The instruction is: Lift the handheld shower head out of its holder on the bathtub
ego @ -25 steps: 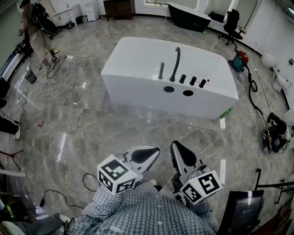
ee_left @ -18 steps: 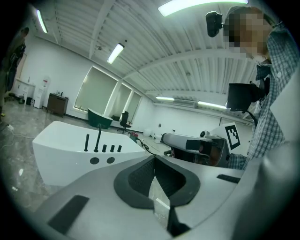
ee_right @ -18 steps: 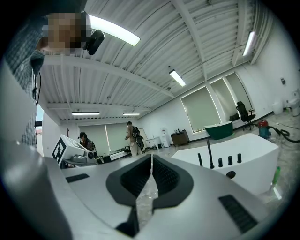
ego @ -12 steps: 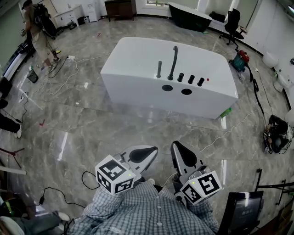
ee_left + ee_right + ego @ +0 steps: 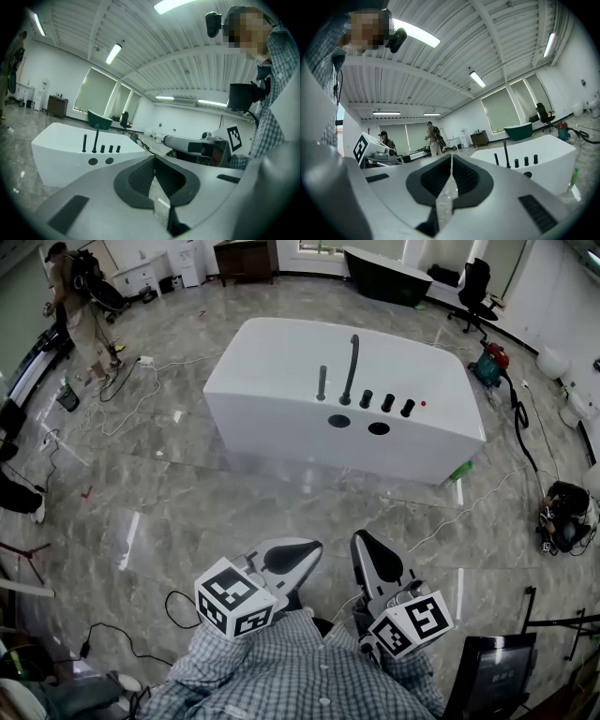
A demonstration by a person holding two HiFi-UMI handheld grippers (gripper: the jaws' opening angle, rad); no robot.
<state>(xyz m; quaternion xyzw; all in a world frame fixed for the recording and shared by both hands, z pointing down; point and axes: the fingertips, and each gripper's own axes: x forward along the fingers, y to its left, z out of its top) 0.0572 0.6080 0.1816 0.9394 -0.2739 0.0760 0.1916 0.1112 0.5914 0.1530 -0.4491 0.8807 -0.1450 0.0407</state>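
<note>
The white bathtub (image 5: 281, 381) stands on the marble floor well ahead of me. On its near deck the handheld shower head (image 5: 322, 382) stands upright as a short dark rod in its holder. Beside it on the right rise a tall curved spout (image 5: 351, 369) and three dark knobs (image 5: 387, 402). My left gripper (image 5: 305, 549) and right gripper (image 5: 361, 540) are held close to my body, far short of the tub, both shut and empty. The left gripper view shows the shower head (image 5: 84, 143) far off beyond the left gripper (image 5: 154, 159). The right gripper view shows the shower head (image 5: 496, 159) past the right gripper (image 5: 451, 159).
Cables (image 5: 141, 395) trail over the floor left of the tub, and more cables (image 5: 178, 610) lie near my feet. A person (image 5: 80, 306) stands at the far left. A red and green vacuum (image 5: 487, 362) sits right of the tub. A dark tub (image 5: 384, 273) and an office chair (image 5: 472, 287) are at the back.
The tub and its fittings have slid slightly left in the head view as I drift forward. Both grippers keep their pose and stay shut.
</note>
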